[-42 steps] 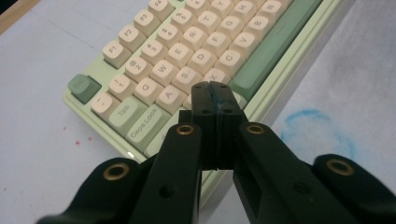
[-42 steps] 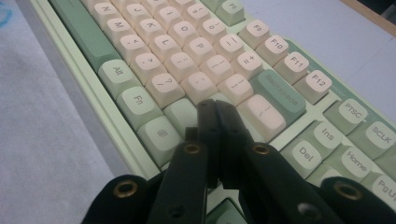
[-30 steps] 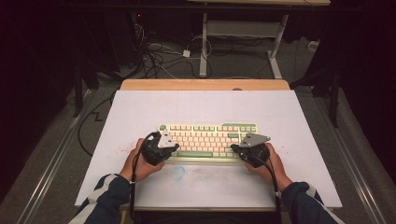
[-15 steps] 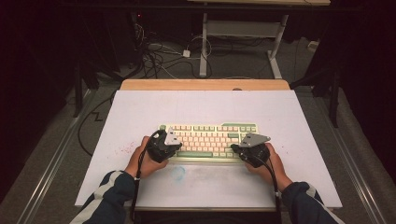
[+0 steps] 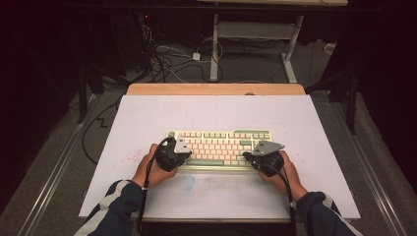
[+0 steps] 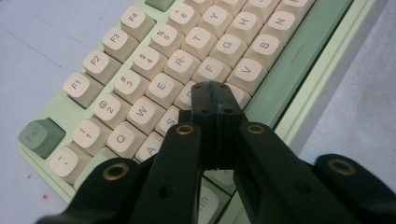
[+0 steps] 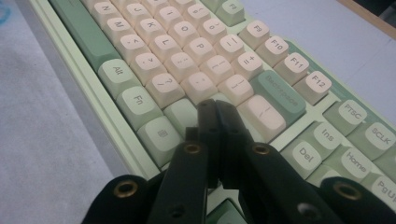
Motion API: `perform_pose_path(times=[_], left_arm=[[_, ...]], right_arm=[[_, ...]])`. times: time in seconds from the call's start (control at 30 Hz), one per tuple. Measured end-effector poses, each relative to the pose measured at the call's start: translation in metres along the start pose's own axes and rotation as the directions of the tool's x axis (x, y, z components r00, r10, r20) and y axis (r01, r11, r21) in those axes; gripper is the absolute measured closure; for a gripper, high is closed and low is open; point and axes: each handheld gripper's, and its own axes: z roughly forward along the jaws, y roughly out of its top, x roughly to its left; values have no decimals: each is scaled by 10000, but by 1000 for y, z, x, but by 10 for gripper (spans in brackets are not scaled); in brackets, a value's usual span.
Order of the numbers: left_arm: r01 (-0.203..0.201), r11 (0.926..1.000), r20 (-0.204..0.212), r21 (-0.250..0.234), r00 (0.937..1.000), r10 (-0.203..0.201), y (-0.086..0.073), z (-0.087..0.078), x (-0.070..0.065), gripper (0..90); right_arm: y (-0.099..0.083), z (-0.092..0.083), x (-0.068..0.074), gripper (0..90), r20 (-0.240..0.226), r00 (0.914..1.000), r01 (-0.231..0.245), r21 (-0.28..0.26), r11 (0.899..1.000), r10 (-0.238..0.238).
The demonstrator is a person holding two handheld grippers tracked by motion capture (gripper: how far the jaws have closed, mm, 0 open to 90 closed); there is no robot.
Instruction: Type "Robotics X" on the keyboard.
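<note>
A pale green keyboard (image 5: 221, 146) with cream and green keys lies in the middle of the white table top (image 5: 147, 118). My left gripper (image 5: 184, 150) is over its left end, jaws shut with nothing between them. In the left gripper view the closed tips (image 6: 215, 91) rest over the letter keys near D and C of the keyboard (image 6: 140, 70). My right gripper (image 5: 249, 156) is over the right end, also shut and empty. In the right gripper view its tips (image 7: 215, 109) hover by the wide cream key below the green Backspace key (image 7: 278, 97).
A faint blue smudge (image 5: 188, 183) marks the table in front of the keyboard, and red specks (image 5: 129, 157) lie to its left. A wooden strip (image 5: 216, 89) runs along the far edge. Beyond it are floor cables (image 5: 167, 54) and a metal desk frame (image 5: 255, 34).
My left gripper has edged slightly to the right, further over the keyboard's left end. The right gripper has kept still. Both stay shut.
</note>
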Motion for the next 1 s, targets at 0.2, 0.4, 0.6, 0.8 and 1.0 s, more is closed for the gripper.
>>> perform_pose_path(times=[0.2,0.4,0.6,0.8,1.0], left_arm=[[2,10000,53,-26,10000,-2,1,0,0,868],[-16,9999,83,134,10000,14,-2,2,0,869],[-7,10000,110,-59,9999,8,0,-1,-1,855],[-104,9999,79,-57,9999,105,0,-1,-2,853],[-137,9999,62,-95,9999,137,1,-2,-1,841]], right_arm=[[0,0,0,900,-5,10000,6,-7,10000,-6],[0,0,0,900,-24,10000,-5,-18,10000,5],[0,0,0,900,-9,10000,17,-18,10000,-17],[0,0,0,900,-14,10000,18,-20,10000,-18],[0,0,0,900,-17,10000,34,-18,10000,-34]])
